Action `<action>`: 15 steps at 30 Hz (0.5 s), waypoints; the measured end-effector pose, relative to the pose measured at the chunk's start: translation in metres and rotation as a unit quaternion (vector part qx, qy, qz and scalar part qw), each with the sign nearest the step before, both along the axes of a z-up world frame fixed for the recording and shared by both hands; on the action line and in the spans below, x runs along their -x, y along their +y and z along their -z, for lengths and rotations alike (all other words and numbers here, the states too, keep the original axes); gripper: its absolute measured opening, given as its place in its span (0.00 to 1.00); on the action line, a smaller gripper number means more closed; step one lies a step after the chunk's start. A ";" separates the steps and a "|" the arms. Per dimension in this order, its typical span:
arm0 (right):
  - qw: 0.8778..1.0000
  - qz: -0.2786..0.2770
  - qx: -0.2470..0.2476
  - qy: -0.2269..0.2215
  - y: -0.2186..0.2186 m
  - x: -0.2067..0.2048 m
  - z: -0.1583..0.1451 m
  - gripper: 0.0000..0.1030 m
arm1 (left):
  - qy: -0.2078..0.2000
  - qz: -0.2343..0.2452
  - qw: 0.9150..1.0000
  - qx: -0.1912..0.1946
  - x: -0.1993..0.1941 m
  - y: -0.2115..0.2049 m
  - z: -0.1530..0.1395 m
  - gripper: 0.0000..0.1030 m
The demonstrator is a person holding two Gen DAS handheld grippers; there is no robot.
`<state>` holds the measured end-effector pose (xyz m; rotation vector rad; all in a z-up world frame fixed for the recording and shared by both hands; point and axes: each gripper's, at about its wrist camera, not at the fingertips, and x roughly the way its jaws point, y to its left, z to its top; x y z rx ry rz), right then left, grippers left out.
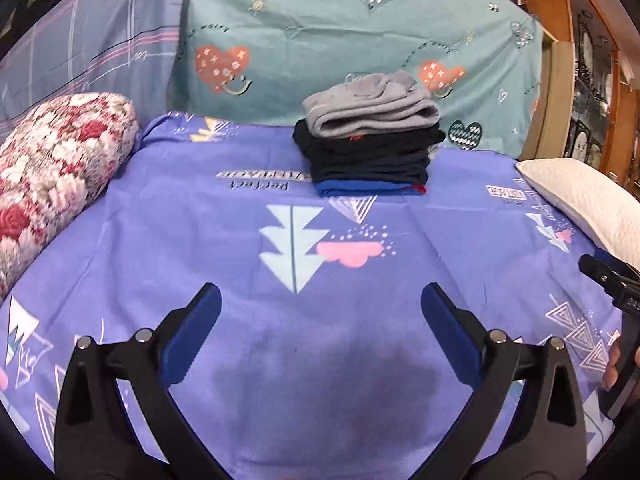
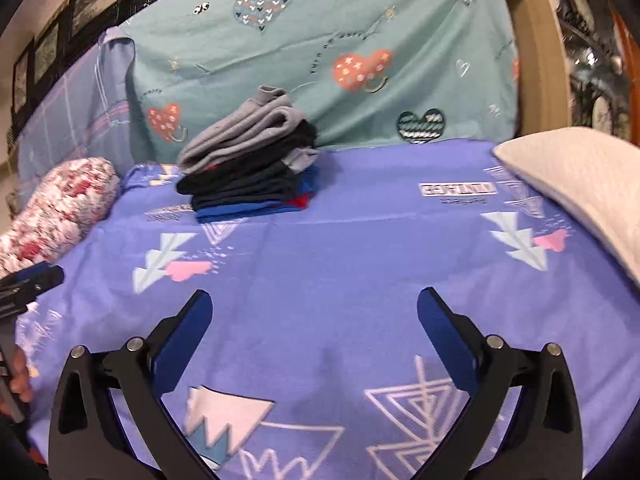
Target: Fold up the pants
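Observation:
A stack of folded pants [image 1: 370, 148] sits at the far edge of the purple patterned sheet [image 1: 200, 240], grey pair on top, dark pairs below, blue at the bottom. It also shows in the right wrist view [image 2: 248, 168], far left of centre. My left gripper [image 1: 320, 300] is open and empty above the sheet, well short of the stack. My right gripper [image 2: 314, 304] is open and empty above the sheet [image 2: 360, 248]. The right gripper's tip shows at the right edge of the left wrist view [image 1: 608, 276]; the left gripper's tip shows at the left edge of the right wrist view [image 2: 36, 280].
A floral bolster [image 1: 52, 176] lies along the left side. A white pillow [image 1: 588, 204] lies at the right. A teal heart-print cloth [image 1: 360, 40] hangs behind the stack. Wooden furniture [image 1: 580, 60] stands at the far right.

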<state>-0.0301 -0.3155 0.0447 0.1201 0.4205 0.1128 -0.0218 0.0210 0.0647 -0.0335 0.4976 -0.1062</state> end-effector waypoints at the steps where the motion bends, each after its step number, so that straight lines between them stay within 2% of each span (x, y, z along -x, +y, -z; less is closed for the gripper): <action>1: 1.000 -0.001 0.005 -0.003 0.001 0.007 0.003 0.99 | -0.003 -0.007 1.000 -0.002 0.004 0.000 0.004 0.98; 4: 0.999 0.013 0.028 -0.012 0.005 0.017 0.007 0.99 | -0.017 -0.025 0.999 -0.026 0.013 -0.006 0.015 0.98; 8: 0.999 0.021 0.025 -0.009 0.001 0.016 0.008 0.99 | -0.022 -0.041 0.998 -0.049 0.014 -0.010 0.018 0.98; 15: 0.998 0.011 0.058 0.005 0.013 0.011 0.010 0.99 | -0.013 -0.063 0.996 -0.060 0.011 -0.006 0.020 0.98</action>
